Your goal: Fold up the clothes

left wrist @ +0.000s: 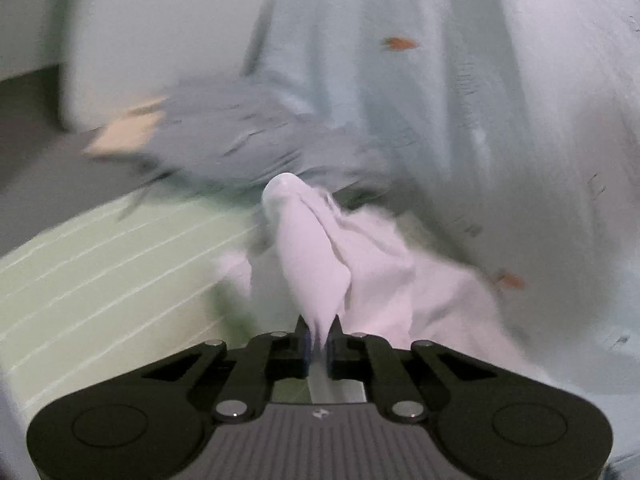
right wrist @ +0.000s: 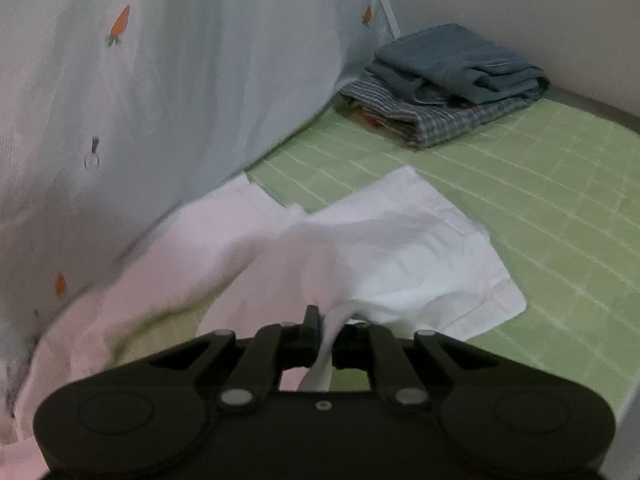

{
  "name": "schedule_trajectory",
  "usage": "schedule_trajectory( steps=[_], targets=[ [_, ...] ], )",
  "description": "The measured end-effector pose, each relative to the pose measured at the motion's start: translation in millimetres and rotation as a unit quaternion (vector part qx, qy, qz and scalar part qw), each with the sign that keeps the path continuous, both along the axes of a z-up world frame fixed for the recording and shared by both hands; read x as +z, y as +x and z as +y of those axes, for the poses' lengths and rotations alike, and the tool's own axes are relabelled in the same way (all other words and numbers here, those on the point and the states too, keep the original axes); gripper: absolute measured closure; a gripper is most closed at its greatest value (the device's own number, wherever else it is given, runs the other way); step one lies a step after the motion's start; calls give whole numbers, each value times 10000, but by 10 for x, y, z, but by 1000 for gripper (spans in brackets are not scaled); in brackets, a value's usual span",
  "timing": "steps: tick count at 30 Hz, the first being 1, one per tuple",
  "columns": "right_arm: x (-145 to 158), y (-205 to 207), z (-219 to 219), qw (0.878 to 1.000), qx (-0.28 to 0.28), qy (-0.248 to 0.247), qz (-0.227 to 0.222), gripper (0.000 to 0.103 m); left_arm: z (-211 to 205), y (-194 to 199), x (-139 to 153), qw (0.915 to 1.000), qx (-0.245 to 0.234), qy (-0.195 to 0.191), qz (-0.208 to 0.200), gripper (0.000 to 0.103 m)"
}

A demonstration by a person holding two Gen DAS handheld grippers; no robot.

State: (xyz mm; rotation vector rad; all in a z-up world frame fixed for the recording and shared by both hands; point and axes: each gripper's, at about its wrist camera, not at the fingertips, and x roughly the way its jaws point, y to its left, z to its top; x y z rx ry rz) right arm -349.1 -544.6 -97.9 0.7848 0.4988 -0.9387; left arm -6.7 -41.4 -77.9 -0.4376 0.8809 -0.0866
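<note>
Dim, flat indoor light, grainy – both fisheye views bend at dark corners, with motion blur heaviest in the left wrist view.

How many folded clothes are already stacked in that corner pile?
2 visible: a blue folded garment on top, and a checked folded garment under it on the green sheet. More may be hidden between.

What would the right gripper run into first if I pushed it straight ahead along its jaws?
Probably the white garment it is already clamping, which spreads over the green checked sheet directly ahead. The folded stack sits farther back and to the right, though depth is uncertain.
</note>
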Motion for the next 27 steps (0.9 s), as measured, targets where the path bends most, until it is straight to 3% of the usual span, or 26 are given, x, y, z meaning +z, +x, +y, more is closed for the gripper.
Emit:
schedule_trajectory(
  steps=[4,8,12,16,18,21,25,27],
  targets=[
    [-106,-199,33,9997,81,152,179,97,364,-584,-473,9942,575,-34,911,96],
    [-197,-314,40,9988,111,342,319,97,552,-898,-773,9857,872,-278,1414,94],
    [-287,-426,44,9975,124,543,444,92,613,-846,-755,9863,858,-250,1386,84],
    [-406,-523,2,9952,-315,917,129,63,743,-776,-781,9849,955,-373,1392,61],
    [-480,-587,-24,9919,-614,1106,-110,56,782,-695,-845,9830,1059,-447,1433,49],
    [-592,-683,-62,9836,-1058,1384,-469,52,826,-571,-923,9809,1113,-512,1514,48],
    [-741,-810,-113,9662,-1644,1747,-944,34,811,-408,-952,9820,1026,-419,1528,50],
    [-811,-877,-142,9546,-1964,1909,-1172,33,800,-322,-957,9816,1031,-357,1569,51]
  ],
)
